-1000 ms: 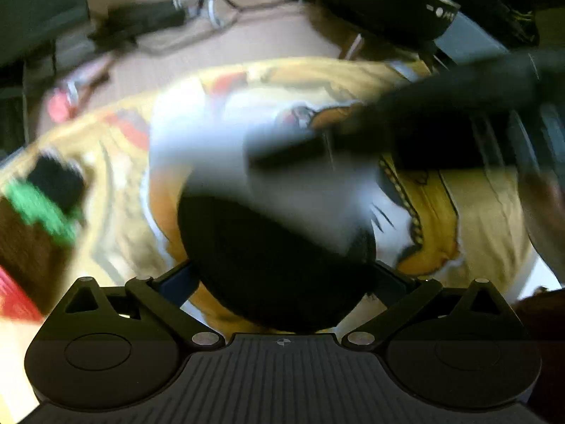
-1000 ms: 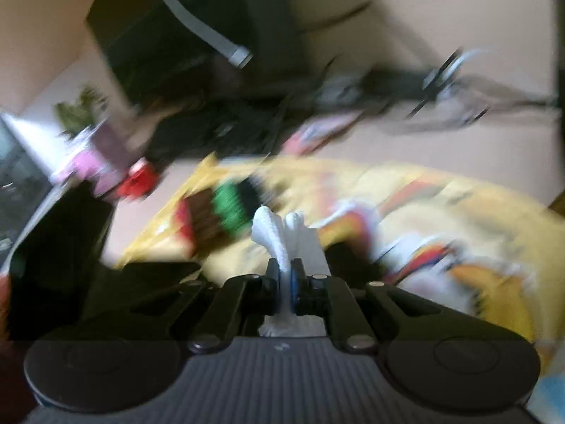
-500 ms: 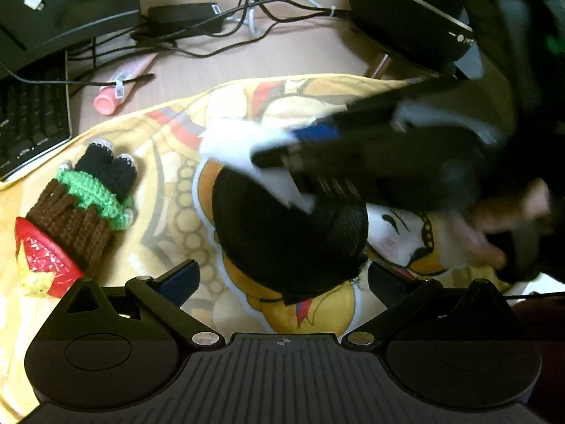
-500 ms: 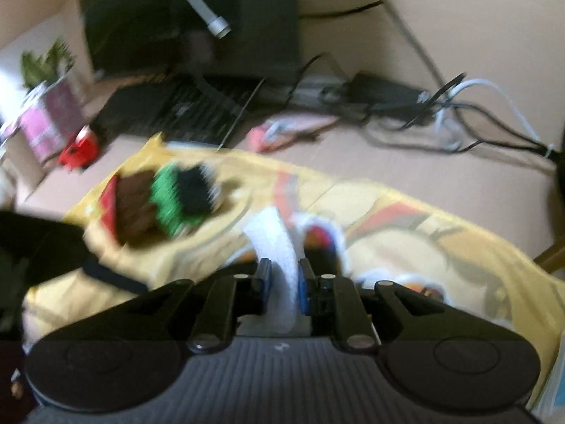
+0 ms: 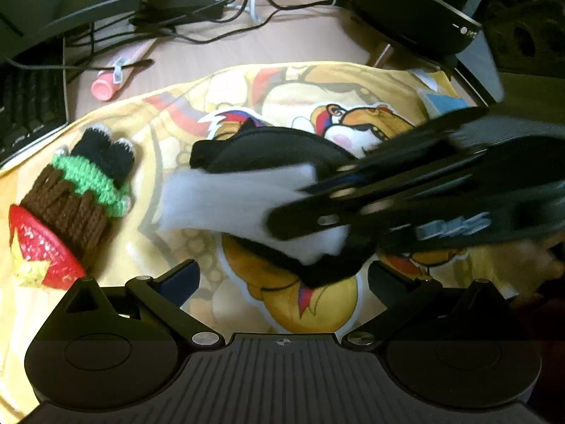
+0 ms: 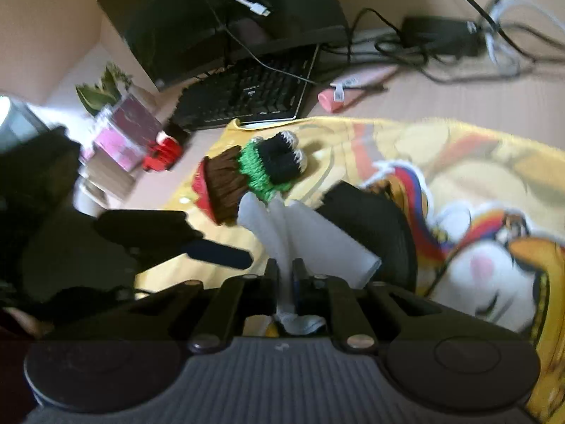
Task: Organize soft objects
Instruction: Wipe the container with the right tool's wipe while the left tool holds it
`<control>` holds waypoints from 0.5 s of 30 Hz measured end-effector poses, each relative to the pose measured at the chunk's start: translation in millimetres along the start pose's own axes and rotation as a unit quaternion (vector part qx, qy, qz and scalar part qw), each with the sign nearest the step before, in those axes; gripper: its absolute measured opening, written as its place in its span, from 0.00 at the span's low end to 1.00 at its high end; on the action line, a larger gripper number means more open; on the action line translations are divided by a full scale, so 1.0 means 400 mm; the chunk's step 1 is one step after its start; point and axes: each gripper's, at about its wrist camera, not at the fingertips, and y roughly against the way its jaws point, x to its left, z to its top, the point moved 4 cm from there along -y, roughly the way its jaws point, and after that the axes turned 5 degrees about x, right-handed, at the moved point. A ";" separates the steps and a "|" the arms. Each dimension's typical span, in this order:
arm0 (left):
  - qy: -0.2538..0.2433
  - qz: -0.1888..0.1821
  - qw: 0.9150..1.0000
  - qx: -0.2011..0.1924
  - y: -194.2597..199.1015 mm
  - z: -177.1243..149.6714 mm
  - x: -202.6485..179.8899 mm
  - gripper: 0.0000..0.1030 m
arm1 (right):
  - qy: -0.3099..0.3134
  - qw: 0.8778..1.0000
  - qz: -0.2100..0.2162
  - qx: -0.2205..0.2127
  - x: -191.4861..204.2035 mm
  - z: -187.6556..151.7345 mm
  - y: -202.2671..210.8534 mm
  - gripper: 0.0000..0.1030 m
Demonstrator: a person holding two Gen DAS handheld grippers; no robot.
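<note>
Taking the yellow cartoon cloth (image 5: 370,88) as my landmark, I start at its left edge, where the knitted toy (image 5: 74,190) with its brown, green and black bands lies flat on the cloth, its red end pointing toward my left gripper; I judge it is parked there as one of the soft things already set out, well apart from both tools. My left gripper (image 5: 282,279) hovers over the near edge of the cloth with its fingers spread wide and nothing between them, so I read it as standing by. Moving right to the middle of the cloth, the black pouch (image 5: 268,148) rests directly on the printed cartoon, and the white cloth (image 5: 240,198) hangs just above it, overlapping its near side. That white cloth is pinched in my right gripper (image 6: 286,275), whose jaws are pressed together on a fold of it, the rest fanning out forward toward the knitted toy. I think I am holding it by one end so it drapes open and can be laid over or beside the pouch. Beyond the cloth's far edge, a pink tube (image 5: 116,76) and tangled cables (image 5: 226,10) sit on the bare desk.
</note>
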 end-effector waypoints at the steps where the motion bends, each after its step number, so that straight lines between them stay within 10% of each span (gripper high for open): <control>1: 0.007 -0.001 1.000 0.001 0.000 -0.003 0.008 1.00 | -0.005 1.000 0.006 0.002 -0.001 -0.003 0.015 0.09; 5: 0.034 0.000 0.999 0.005 0.001 -0.011 0.041 1.00 | 0.028 0.999 -0.027 -0.015 0.012 -0.010 0.061 0.12; 9: 0.051 0.000 0.999 0.009 -0.002 -0.019 0.055 1.00 | 0.127 0.983 -0.127 -0.040 0.057 0.003 0.046 0.48; 15: 0.043 0.000 0.999 0.014 -0.005 -0.028 0.038 1.00 | 0.190 0.973 -0.133 -0.012 0.088 0.029 -0.064 0.42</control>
